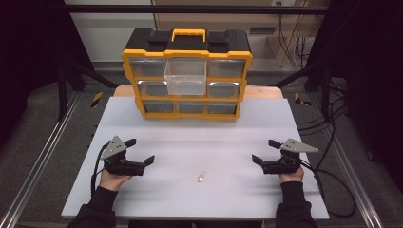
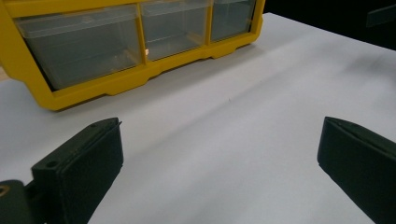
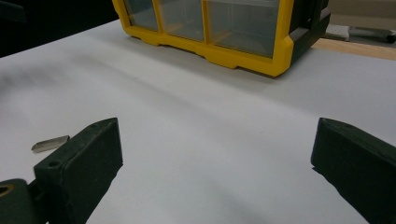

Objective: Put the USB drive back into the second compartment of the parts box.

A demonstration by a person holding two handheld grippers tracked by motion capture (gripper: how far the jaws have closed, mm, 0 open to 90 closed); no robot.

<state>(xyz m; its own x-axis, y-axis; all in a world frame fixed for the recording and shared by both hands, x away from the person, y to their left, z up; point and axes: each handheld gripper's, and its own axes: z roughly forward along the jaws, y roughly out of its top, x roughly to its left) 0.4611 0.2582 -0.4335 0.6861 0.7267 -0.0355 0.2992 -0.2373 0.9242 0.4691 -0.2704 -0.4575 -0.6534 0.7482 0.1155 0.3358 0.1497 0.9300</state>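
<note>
Nothing is gripped yet: left gripper and right gripper are held wide open and empty, small metal piece is lying untouched between them, top-middle drawer of organizer is already pulled out.

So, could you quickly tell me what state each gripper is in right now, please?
Left gripper: open, holding nothing, above the table.
Right gripper: open, holding nothing.
</note>
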